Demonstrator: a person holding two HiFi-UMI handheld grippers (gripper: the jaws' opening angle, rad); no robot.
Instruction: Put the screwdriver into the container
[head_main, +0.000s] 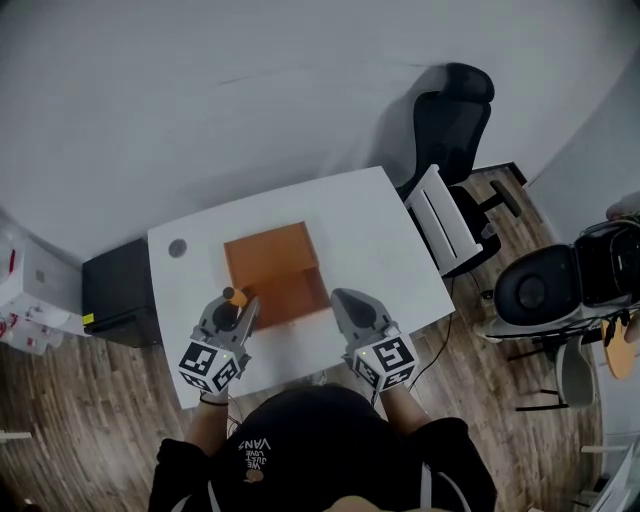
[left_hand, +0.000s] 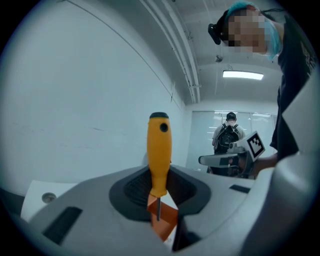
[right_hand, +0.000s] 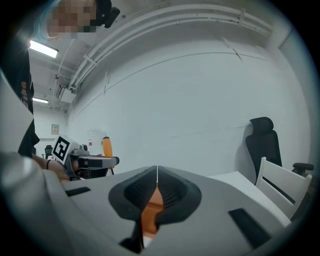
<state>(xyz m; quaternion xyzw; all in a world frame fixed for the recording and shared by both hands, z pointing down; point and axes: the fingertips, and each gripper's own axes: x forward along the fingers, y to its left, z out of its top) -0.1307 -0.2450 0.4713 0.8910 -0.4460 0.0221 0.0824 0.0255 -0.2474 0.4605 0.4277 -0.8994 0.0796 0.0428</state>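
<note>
Fingers (left_hand: 131, 192) of left gripper (left_hand: 159, 186) pinch upright screwdriver (left_hand: 159, 150).

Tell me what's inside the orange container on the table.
In the container, only a bare orange floor shows; the left gripper, shut on the screwdriver, covers its near left corner.

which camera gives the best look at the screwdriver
The left gripper view: the screwdriver stands upright, its orange handle clamped in the left tool, shaft pointing down. The head view shows only the handle's top; the right gripper view shows it small and far.
</note>
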